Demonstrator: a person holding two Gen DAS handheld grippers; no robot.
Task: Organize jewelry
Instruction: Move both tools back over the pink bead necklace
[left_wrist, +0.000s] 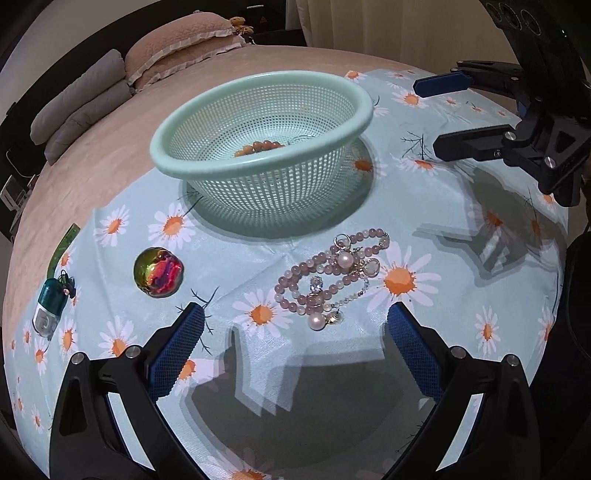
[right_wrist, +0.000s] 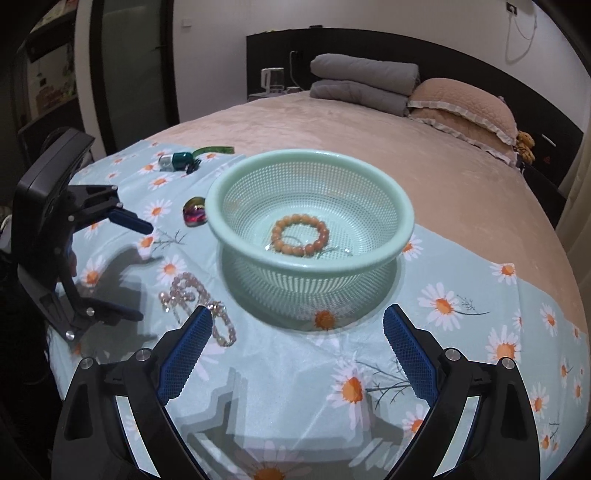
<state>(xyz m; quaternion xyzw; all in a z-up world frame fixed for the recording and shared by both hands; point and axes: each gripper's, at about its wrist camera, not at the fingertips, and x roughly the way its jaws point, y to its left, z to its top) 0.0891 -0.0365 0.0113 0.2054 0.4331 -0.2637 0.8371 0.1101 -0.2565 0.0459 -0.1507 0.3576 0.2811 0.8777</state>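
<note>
A mint-green mesh basket (left_wrist: 354, 96) (right_wrist: 402, 206) stands on a daisy-print cloth and holds an orange bead bracelet (right_wrist: 300, 235) (left_wrist: 258, 146). A pile of pink bead bracelets with pearl earrings (left_wrist: 332, 275) (right_wrist: 199, 299) lies on the cloth in front of the basket. My left gripper (left_wrist: 295, 317) is open and empty, just short of the pile; it also shows in the right wrist view (right_wrist: 142, 269). My right gripper (right_wrist: 297, 321) is open and empty, facing the basket; it shows in the left wrist view (left_wrist: 428, 120) to the basket's right.
An iridescent round trinket (left_wrist: 158, 271) (right_wrist: 195, 212) lies left of the pile. A teal capsule-shaped case (left_wrist: 50, 306) (right_wrist: 177, 160) with a green strap lies at the cloth's far left. The cloth (left_wrist: 461, 258) covers a pink bed with pillows (right_wrist: 461, 103) and folded grey blankets (right_wrist: 362, 83).
</note>
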